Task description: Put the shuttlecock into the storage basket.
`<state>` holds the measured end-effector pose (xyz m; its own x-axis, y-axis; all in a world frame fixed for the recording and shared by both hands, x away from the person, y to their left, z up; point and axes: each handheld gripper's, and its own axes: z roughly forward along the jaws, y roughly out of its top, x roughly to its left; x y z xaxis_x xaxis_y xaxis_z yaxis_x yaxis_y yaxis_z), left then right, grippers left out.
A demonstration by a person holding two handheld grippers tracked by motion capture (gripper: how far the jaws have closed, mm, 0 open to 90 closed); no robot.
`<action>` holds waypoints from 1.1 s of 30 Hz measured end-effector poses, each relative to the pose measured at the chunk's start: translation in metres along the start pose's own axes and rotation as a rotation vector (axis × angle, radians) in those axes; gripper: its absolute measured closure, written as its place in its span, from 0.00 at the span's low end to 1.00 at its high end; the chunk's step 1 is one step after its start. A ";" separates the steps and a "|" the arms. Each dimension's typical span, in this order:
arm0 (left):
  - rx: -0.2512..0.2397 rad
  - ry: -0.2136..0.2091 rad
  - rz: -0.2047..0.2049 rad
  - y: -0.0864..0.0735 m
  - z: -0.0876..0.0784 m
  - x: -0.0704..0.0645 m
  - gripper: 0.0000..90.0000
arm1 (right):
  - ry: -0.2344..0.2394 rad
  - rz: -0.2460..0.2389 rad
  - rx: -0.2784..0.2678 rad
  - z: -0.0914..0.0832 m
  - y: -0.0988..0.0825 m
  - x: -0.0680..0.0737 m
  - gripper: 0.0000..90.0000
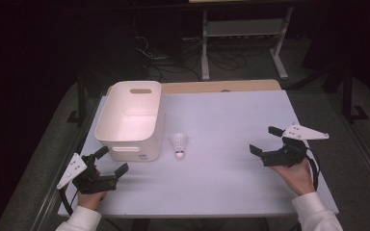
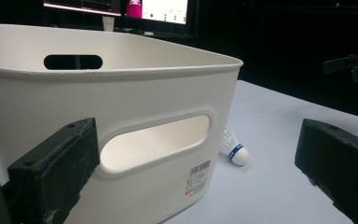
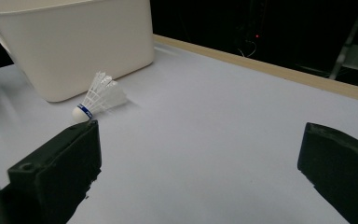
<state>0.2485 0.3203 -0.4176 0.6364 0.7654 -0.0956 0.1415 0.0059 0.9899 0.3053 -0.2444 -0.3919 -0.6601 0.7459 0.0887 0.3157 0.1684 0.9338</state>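
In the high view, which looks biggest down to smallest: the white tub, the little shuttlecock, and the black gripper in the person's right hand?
1. White tub, clearly largest.
2. Right gripper, with its grey plate.
3. Shuttlecock, by far the smallest.

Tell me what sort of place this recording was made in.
Probably a lab or recording workspace: a white table in a dark room, cables on the floor behind it, and lit monitors beyond the white bin.

Each black hand-held gripper [image 1: 111, 162] [image 1: 266, 140] carries a pale three-cornered plate and a trailing dark cable; white sleeves [image 1: 79, 219] cover both forearms.
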 end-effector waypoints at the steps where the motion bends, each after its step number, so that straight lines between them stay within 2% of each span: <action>1: 0.000 0.000 0.000 0.000 0.000 0.000 0.00 | 0.000 0.000 0.000 0.000 0.000 0.000 0.00; 8: 0.007 0.003 0.002 0.000 -0.001 0.000 0.00 | 0.023 -0.016 0.017 0.011 0.005 0.005 0.00; 13: 0.009 0.006 0.004 0.000 -0.001 0.000 0.00 | 0.035 -0.027 0.009 0.014 0.009 0.007 0.00; 33: 0.011 0.000 0.008 0.000 0.000 -0.001 0.00 | 0.054 -0.040 0.040 0.028 0.013 0.012 0.00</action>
<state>0.2481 0.3197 -0.4174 0.6377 0.7654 -0.0873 0.1442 -0.0073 0.9895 0.3207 -0.2150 -0.3886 -0.7082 0.7024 0.0711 0.3144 0.2236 0.9226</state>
